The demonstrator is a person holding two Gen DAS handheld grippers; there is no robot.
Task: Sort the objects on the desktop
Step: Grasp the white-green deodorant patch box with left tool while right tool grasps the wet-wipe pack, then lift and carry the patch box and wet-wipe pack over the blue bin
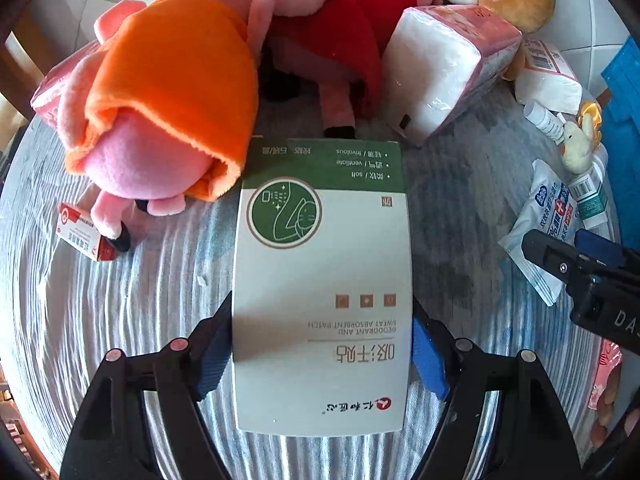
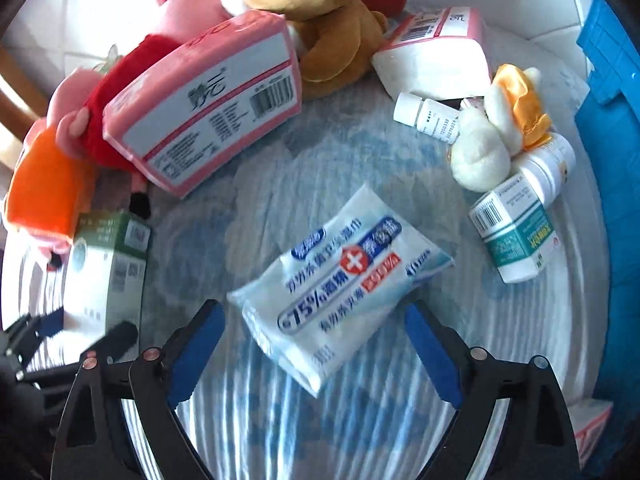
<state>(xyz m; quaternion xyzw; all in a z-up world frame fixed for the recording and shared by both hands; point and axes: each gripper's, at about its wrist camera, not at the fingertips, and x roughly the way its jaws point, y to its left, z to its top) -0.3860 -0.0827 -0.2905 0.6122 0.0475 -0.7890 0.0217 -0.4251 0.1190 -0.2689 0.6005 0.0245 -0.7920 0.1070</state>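
Note:
My left gripper (image 1: 322, 354) is shut on a white and green sweat-patch box (image 1: 322, 280), its blue pads pressed to the box's two long sides above the striped cloth. The box also shows at the left of the right wrist view (image 2: 106, 264). My right gripper (image 2: 316, 356) is open, its fingers either side of a white and blue pack of alcohol wipes (image 2: 340, 284) that lies flat on the cloth; the pads are apart from the pack. The right gripper also shows in the left wrist view (image 1: 580, 276), over the wipes pack (image 1: 544, 232).
Plush pigs in orange (image 1: 160, 96) and red (image 1: 340, 28), a brown bear (image 2: 324, 28), pink tissue packs (image 2: 204, 108) (image 2: 436, 48), a small red and white box (image 1: 86, 236), medicine bottles (image 2: 428, 114), a teal box (image 2: 512, 240), a small plush duck (image 2: 496, 132) and a blue crate (image 2: 612, 152) surround the grippers.

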